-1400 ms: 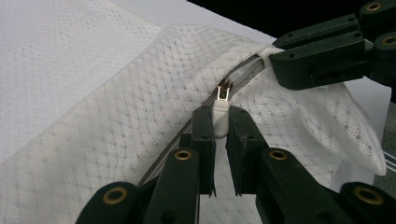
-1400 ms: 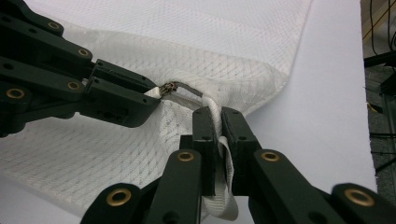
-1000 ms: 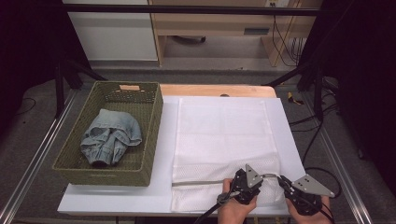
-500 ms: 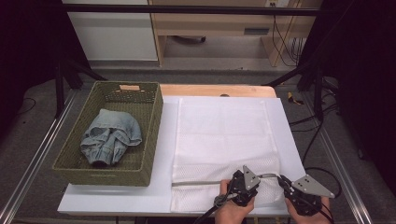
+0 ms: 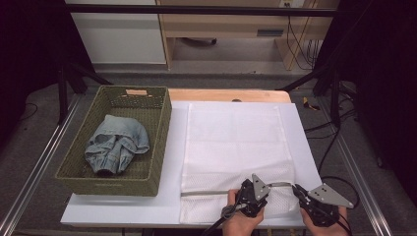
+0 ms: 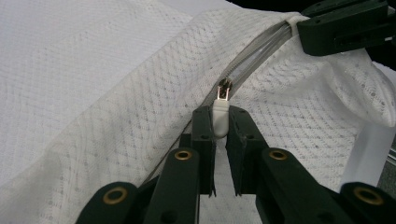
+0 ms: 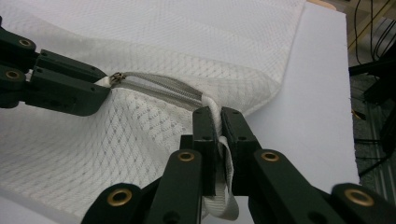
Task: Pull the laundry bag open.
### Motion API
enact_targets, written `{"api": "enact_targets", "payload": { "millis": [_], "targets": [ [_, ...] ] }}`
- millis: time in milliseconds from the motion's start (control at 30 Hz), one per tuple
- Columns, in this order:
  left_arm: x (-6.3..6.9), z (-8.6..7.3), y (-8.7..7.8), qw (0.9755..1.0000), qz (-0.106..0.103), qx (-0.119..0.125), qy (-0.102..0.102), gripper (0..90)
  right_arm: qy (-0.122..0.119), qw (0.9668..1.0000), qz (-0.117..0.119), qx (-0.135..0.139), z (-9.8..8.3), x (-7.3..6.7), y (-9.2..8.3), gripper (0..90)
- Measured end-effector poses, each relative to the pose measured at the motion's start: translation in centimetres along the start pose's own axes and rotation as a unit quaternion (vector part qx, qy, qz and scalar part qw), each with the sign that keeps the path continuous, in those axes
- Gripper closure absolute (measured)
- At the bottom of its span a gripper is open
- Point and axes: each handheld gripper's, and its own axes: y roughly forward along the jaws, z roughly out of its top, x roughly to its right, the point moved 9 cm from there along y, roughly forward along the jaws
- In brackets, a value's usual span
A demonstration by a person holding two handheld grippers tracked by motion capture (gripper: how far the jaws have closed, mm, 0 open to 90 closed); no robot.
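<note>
Nearest the person, at the front edge of the worktop (image 5: 123, 214), both hands worked on a white mesh laundry bag (image 5: 231, 142) that lay flat on the white board. The left tool (image 6: 221, 122) was clamped on the white zipper pull (image 6: 220, 116), its two black jaws closed tight against the tab on either side, with the metal slider just beyond their tips. The right tool (image 7: 214, 122) was clamped on the bag's right corner by a white fabric strip (image 7: 223, 154) at the end of the grey zipper (image 5: 216, 191), and it seemed to hold the bag taut there. In the high view the left tool (image 5: 252, 194) sat a little to the left of the right tool (image 5: 307, 199), the two near each other, so the slider had, by my reading, covered only a short stretch from the right end. Most of the zipper ran on toward the bag's left edge, and whether that run lay open or closed was too small to tell; the greater part of the pull looked left to do. Farther off, at the left of the worktop, a green woven basket (image 5: 162, 128) held a crumpled pair of blue jeans (image 5: 115, 145), untouched and well apart from the bag. A pale tag (image 5: 136, 92) sat on the basket's far rim, but no writing could be read on it, and no brand or label showed on the bag or tools.
</note>
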Motion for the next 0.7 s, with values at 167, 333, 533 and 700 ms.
{"api": "enact_targets", "payload": {
  "millis": [167, 333, 533, 700],
  "targets": [
    [-0.3, -0.2, 0.0, 1.0, 0.003, 0.001, -0.004, 81.7, -0.003, 1.0, -0.002, -0.001, 0.0, 0.0, 0.1, 85.1],
    [-0.8, -0.4, -0.4, 1.0, 0.007, 0.001, -0.005, 81.7, -0.002, 1.0, -0.002, -0.002, -0.1, 0.1, 0.1, 85.1],
    [-1.2, -0.8, -0.7, 0.9999, 0.012, 0.003, -0.01, 81.7, -0.003, 1.0, -0.001, -0.001, 0.0, 0.0, 0.0, 85.1],
    [-1.7, -1.0, -1.2, 0.9998, 0.015, 0.003, -0.015, 81.7, -0.001, 1.0, -0.001, -0.004, -0.1, 0.1, 0.1, 85.1]
  ]
}}
